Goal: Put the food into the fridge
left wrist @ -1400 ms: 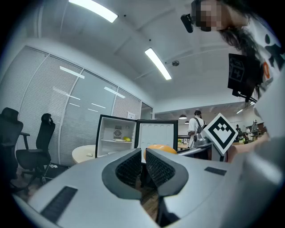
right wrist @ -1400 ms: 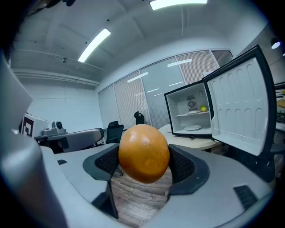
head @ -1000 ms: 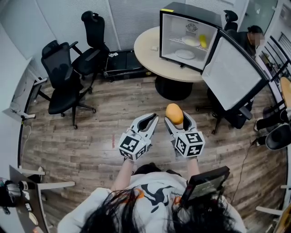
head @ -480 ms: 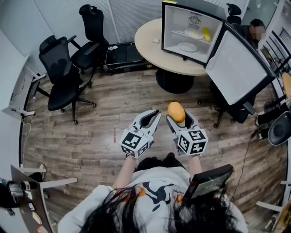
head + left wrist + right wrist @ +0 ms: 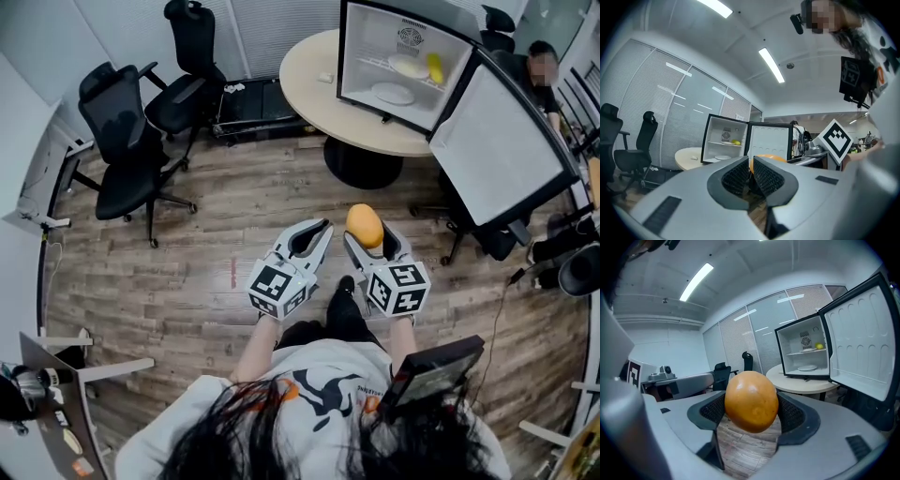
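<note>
Orange, rounded food (image 5: 364, 225) sits clamped between the jaws of the right hand-held gripper (image 5: 371, 236), above the wooden floor (image 5: 187, 272). Just left of it, the left hand-held gripper (image 5: 311, 234) has its jaws all but together, empty. Far off, the fridge (image 5: 375, 45) stands open on the round surface (image 5: 309, 84).

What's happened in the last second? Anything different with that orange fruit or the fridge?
The person has taken a step: a shoe now shows between the grippers. Nothing was taken or let go. The right gripper stays shut on the orange fruit, the left gripper shut and empty, the fridge open.
</note>
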Demonstrator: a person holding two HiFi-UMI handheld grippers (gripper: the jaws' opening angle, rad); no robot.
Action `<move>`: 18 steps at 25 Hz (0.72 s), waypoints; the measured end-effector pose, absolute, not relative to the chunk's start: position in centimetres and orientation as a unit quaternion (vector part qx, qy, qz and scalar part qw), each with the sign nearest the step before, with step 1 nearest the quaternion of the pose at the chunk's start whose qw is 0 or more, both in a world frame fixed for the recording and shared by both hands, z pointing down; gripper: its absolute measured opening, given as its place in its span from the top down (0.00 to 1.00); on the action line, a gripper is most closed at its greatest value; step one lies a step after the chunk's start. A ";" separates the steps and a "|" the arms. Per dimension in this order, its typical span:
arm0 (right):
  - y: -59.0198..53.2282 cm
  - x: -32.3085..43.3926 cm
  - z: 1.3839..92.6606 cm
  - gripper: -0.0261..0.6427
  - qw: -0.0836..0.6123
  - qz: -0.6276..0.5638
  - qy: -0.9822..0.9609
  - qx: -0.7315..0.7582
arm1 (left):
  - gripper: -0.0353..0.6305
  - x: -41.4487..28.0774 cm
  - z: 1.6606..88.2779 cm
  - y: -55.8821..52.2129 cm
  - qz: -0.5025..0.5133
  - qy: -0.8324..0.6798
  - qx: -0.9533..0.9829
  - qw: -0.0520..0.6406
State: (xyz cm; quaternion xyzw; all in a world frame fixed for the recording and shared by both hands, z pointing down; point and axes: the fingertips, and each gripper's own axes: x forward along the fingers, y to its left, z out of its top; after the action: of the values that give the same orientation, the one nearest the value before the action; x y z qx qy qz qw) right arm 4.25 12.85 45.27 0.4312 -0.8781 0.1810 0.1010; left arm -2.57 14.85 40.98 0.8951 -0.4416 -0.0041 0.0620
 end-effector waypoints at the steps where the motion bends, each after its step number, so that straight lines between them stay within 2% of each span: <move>1: 12.0 4.4 45.3 0.47 0.100 0.182 -0.878 0.431 | 0.91 -2.5 41.0 14.1 -0.002 -0.443 0.895 0.061; 18: -8.0 7.1 45.1 0.47 0.090 0.182 -0.894 0.399 | 0.91 0.0 41.4 -4.3 0.013 -0.475 0.878 0.060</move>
State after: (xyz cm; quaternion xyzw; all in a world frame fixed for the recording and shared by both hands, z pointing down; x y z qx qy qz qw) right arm 7.05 -8.05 45.08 0.3987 -0.8943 0.1819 0.0905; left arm -0.02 -4.33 41.40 0.8778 -0.4750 0.0131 0.0596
